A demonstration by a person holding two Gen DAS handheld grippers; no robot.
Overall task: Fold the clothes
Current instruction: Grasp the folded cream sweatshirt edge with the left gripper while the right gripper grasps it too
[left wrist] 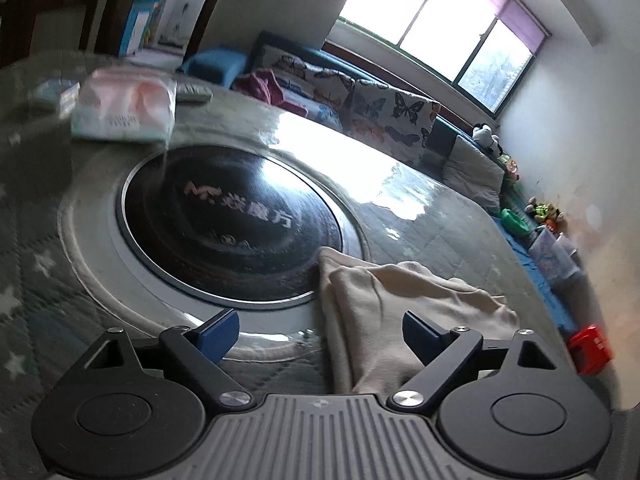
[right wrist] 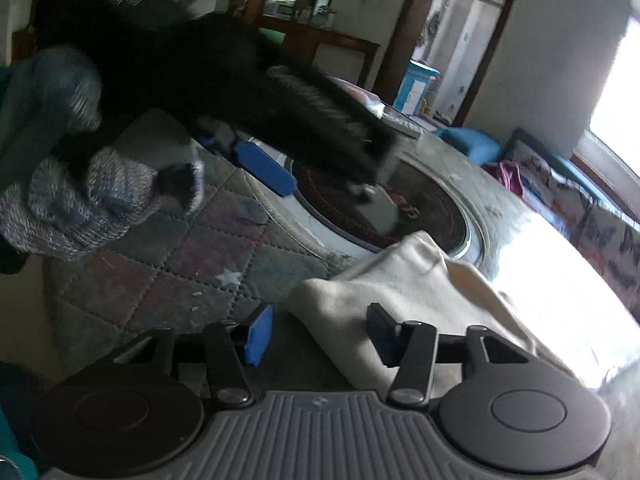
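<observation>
Starting at the far left of the left wrist view, a soft plastic pack of tissues [left wrist: 124, 110] sits on the round glass-topped counter [left wrist: 420, 216], beside the black circular hob plate [left wrist: 232, 224] sunk in its middle. Right of that plate lies the cream-coloured soft knit garment [left wrist: 400, 300], crumpled near the counter's near edge. The left claw [left wrist: 320, 334] is released, its blue pads spread wide with the cloth's left edge lying between them, untouched. In the right wrist view the right claw [right wrist: 320, 336] has narrowed partway around the garment's corner, yet its pads do not appear to press the cloth. A gloved hand [right wrist: 80, 200] holds the other tool above. The fabric looks light, limp and prone to slipping; pinching a hem or corner seems best.
</observation>
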